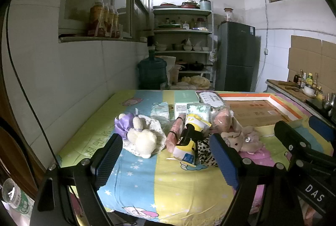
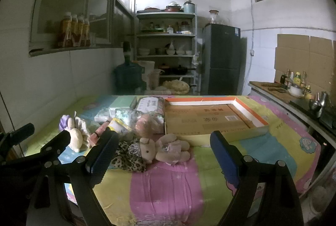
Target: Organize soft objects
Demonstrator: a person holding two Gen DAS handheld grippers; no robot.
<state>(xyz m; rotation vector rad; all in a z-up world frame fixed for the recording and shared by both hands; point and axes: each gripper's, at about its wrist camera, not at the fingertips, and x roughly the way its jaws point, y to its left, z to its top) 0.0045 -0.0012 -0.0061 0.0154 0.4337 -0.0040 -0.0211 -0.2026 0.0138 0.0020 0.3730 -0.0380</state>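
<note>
Soft things lie in a heap on the table's colourful striped sheet [image 1: 168,188]. They are a cream plush with a purple bow [image 1: 142,137], a pink roll [image 1: 175,133], a yellow-white pack [image 1: 189,142], a leopard-print cloth [image 2: 128,156], a beige-pink bear plush [image 2: 168,148] and a bagged pink plush [image 2: 147,124]. My left gripper [image 1: 166,154] hovers open in front of the heap, nothing between its fingers. My right gripper [image 2: 163,154] is open too, short of the bear. An empty orange-rimmed cardboard tray [image 2: 210,118] lies behind the bear, to the right of the heap.
Tissue packs [image 1: 160,109] and flat boxes [image 1: 185,97] sit at the back of the heap. A white wall runs along the table's left side. A counter [image 2: 279,91] with bottles and a bowl runs along the right. Shelves, a water jug [image 1: 152,73] and a fridge [image 1: 236,57] stand behind.
</note>
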